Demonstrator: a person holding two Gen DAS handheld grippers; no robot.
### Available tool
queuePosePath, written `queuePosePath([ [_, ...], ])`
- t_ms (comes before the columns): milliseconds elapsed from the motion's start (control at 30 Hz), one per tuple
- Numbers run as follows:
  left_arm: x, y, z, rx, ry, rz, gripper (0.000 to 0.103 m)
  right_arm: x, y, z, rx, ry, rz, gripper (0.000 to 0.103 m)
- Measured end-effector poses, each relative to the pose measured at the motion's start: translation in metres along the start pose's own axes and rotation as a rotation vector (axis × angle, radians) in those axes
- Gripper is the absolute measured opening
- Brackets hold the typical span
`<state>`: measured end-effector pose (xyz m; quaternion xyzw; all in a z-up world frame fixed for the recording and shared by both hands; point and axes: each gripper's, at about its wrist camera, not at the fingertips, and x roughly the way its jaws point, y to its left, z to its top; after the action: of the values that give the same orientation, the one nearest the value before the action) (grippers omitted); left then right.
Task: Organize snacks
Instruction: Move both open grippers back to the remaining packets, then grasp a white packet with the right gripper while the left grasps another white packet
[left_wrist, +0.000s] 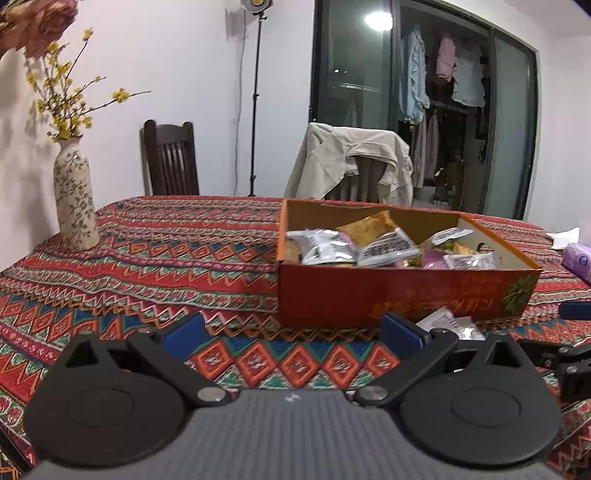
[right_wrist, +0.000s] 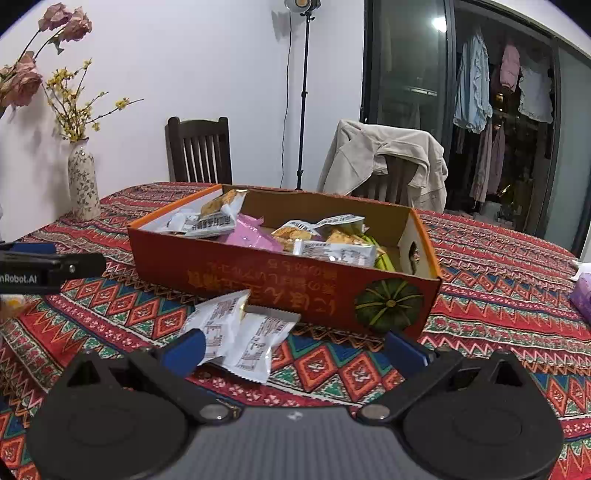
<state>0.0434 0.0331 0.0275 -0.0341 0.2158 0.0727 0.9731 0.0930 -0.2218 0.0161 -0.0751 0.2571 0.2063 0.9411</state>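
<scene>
I note a plain white wall (right_wrist: 184, 55) behind the table, which carries a red patterned cloth (left_wrist: 166, 251). A dark wooden chair (right_wrist: 199, 151) stands at the far side; a second chair bears a beige jacket (right_wrist: 384, 158). A studio lamp on a stand (right_wrist: 303, 92) is lit. Dark sliding glass doors (right_wrist: 406, 74) show hanging clothes (right_wrist: 472, 85), apparently beyond the glass. A floral vase (left_wrist: 74, 195) holds yellow sprigs.
</scene>
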Motion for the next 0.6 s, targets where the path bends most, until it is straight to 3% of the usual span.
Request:
queuePosePath([
  [333, 0.007, 0.019, -0.01, -0.034, 0.025, 0.029, 0.103, 0.032, 0.037, 0.013, -0.059, 0.037, 0.029, 0.103],
  [467, 0.009, 0.021, -0.013, -0.045, 0.032, 0.016, 0.103, 0.055, 0.056, 0.017, -0.114, 0.07, -0.004, 0.102],
  [600, 0.014, 0.022, -0.015, -0.057, 0.051, 0.008, 0.103, 0.066, 0.07, 0.015, -0.173, 0.075, -0.027, 0.089],
])
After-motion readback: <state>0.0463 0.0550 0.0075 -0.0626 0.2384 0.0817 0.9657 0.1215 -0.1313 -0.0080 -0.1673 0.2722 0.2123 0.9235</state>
